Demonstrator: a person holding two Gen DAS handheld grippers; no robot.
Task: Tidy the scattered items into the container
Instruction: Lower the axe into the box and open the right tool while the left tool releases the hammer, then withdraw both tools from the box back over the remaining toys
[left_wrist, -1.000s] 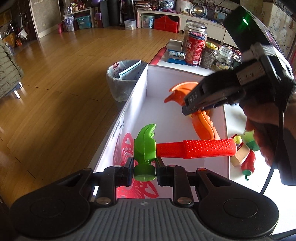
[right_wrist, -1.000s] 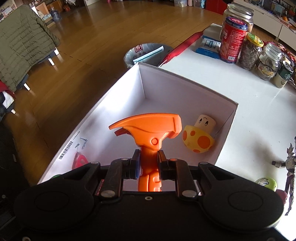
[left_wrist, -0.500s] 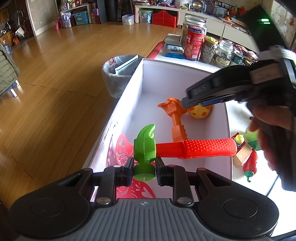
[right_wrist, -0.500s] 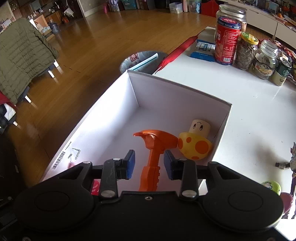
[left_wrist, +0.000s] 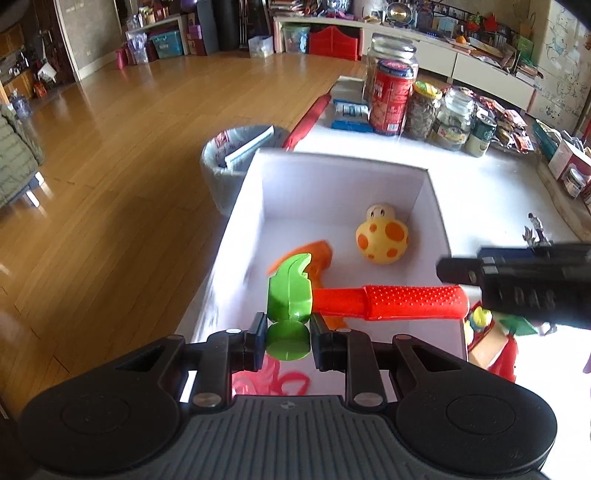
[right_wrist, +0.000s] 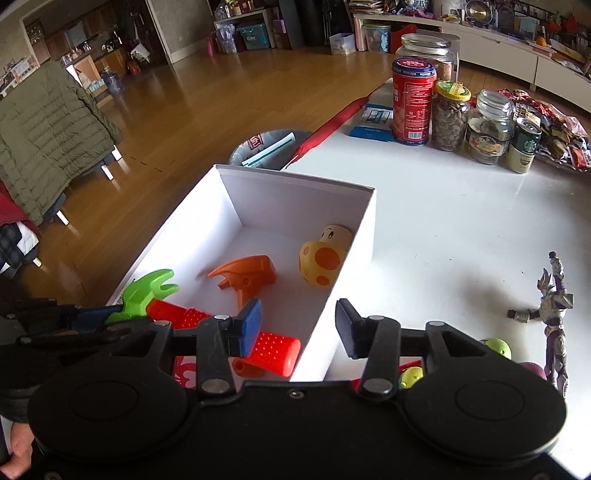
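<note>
The left gripper (left_wrist: 288, 341) points steeply down over the near end of the white box (left_wrist: 343, 164), its 2 pads pinched on the round striking face of the green hammer head (left_wrist: 290, 291). The right gripper (right_wrist: 298, 325) is also tilted down, off to the right, straddling the box's right wall; its jaws have just been opening and now stand apart with nothing between them. In the left view it shows as a dark block (left_wrist: 517, 284) at the far end of the hammer's handle.

The box sits at the left edge of a glossy white table (right_wrist: 461, 221). At the table's far end stand a red can (right_wrist: 412, 103), several jars (right_wrist: 450, 118) and a green can (right_wrist: 524, 146). A figurine (right_wrist: 552, 314) lies on the table to the right, and small toys (right_wrist: 413, 376) sit just beside the box's right wall. Beyond the table is a wood floor (left_wrist: 110, 147), with a lined bin (right_wrist: 269, 147) close to the box's far corner and a green jacket (right_wrist: 48, 140) at the left.

The hammer hangs over the box, claw up, its long axis crosswise: the red handle (left_wrist: 391, 302) runs level from the head toward the right wall. On the box floor an orange hammer (right_wrist: 247, 275) lies with its head toward the far wall and its handle coming back nearward. A yellow spotted mushroom toy (right_wrist: 325, 258) rests against the right wall.
</note>
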